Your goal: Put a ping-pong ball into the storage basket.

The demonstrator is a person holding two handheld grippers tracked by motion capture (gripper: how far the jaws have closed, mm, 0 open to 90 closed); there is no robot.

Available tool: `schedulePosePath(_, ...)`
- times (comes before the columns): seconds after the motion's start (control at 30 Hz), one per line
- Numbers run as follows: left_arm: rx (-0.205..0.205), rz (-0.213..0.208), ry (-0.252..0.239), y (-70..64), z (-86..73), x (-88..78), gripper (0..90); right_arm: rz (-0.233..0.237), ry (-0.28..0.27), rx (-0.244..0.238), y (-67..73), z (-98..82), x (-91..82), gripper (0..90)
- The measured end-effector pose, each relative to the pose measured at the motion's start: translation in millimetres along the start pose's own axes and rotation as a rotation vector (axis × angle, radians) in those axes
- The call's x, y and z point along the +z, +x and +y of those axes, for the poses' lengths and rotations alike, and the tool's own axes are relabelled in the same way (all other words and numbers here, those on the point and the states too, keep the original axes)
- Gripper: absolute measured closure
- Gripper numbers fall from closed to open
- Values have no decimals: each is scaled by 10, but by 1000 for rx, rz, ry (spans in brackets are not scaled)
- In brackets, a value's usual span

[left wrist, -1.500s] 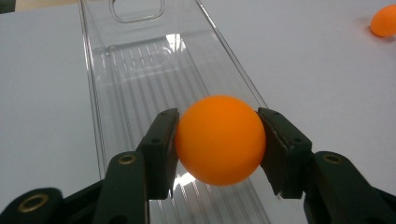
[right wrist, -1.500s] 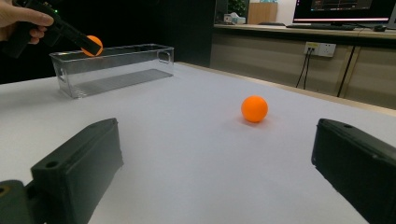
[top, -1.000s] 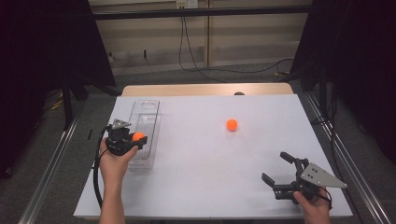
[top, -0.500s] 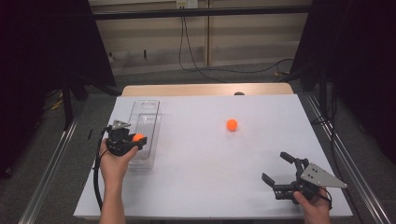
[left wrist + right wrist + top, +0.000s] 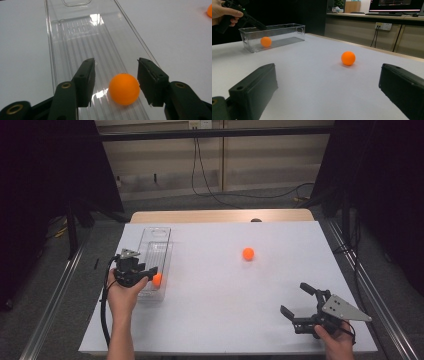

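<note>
In the high view the left gripper (image 5: 150, 274) hangs over the near end of the clear tray (image 5: 156, 251) at the table's (image 5: 210, 320) left side, with an orange ball (image 5: 157, 279) just beside its fingers, inside the tray. A second orange ball (image 5: 248, 253) lies free on the table, well apart from both grippers. The right gripper (image 5: 298, 302) sits at the near right corner, fingers spread and holding nothing.

In the left gripper view the fingers have just been opening – the ball (image 5: 124, 88) rests on the tray's ribbed floor (image 5: 100, 50) between them, close to the right pad, with a clear gap on the left.

In the right gripper view the wide-apart fingers frame the free ball (image 5: 348, 58) ahead, with the tray (image 5: 274, 35) and its ball (image 5: 266, 41) beyond.

The likely trouble: lifting the left gripper out could brush the loose ball and set it rolling along the ribs – and a hasty reach by the right gripper may knock the free ball off the table.
</note>
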State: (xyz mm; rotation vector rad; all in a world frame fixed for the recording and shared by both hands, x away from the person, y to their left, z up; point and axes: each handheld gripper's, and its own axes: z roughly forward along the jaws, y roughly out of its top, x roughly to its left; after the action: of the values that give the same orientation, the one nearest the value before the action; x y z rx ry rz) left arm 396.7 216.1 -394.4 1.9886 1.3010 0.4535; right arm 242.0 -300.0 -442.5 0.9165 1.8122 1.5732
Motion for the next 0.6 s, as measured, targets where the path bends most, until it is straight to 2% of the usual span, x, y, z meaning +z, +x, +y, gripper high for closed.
schedulePosePath(0.27, -5, -30, -26, -104, 65, -75, 401, 0, 0, -1, -1, 1, -1, 12)
schedulePosePath(0.6, 3, -59, -26, -183, 116, -104, 308, 1, -1, -2, -1, 3, -2, 12)
